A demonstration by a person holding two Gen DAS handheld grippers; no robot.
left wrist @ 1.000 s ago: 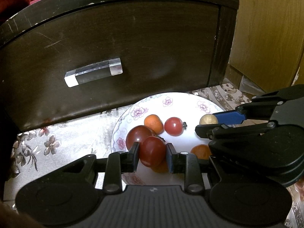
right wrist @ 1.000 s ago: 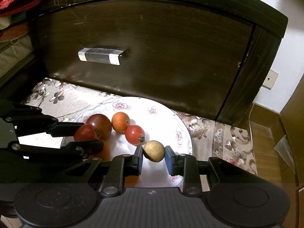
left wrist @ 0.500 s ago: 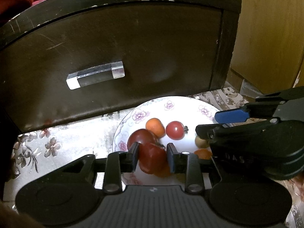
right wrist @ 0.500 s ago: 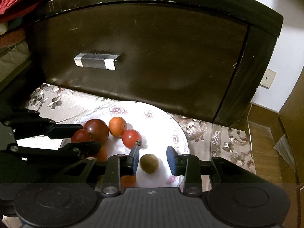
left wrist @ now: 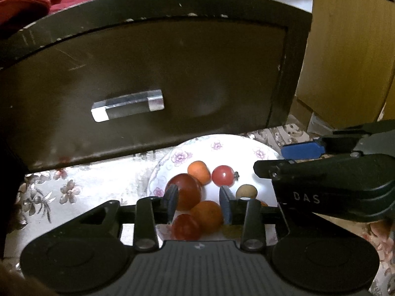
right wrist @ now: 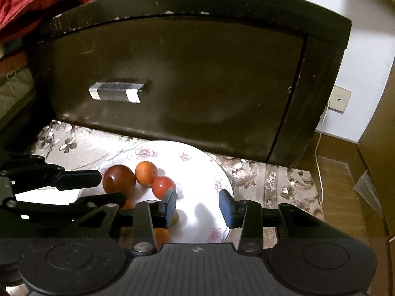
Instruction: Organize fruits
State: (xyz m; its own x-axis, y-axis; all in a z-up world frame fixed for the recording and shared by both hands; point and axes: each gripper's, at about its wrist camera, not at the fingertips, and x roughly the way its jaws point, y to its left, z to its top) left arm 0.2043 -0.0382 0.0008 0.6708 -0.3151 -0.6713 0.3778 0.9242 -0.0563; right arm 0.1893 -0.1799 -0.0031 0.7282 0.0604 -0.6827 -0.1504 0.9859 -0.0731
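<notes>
Both grippers have just been opening, so the fruits they carried now lie free on the plate [right wrist: 217, 172]. Behind it, a dark drawer front [left wrist: 172, 86] blocks any reach further back. On the floral cloth [left wrist: 86, 180] the plate gathers everything (likely the sorting spot). The left gripper [left wrist: 198, 203] stands open over a red tomato [left wrist: 185, 227] and an orange fruit [left wrist: 207, 215]; the right gripper [right wrist: 197, 206] is open and empty, the small brown fruit [left wrist: 246, 192] beside it.

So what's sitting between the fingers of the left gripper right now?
In the left wrist view, an orange fruit and a red tomato lie on the plate between them, untouched by the fingers.
</notes>
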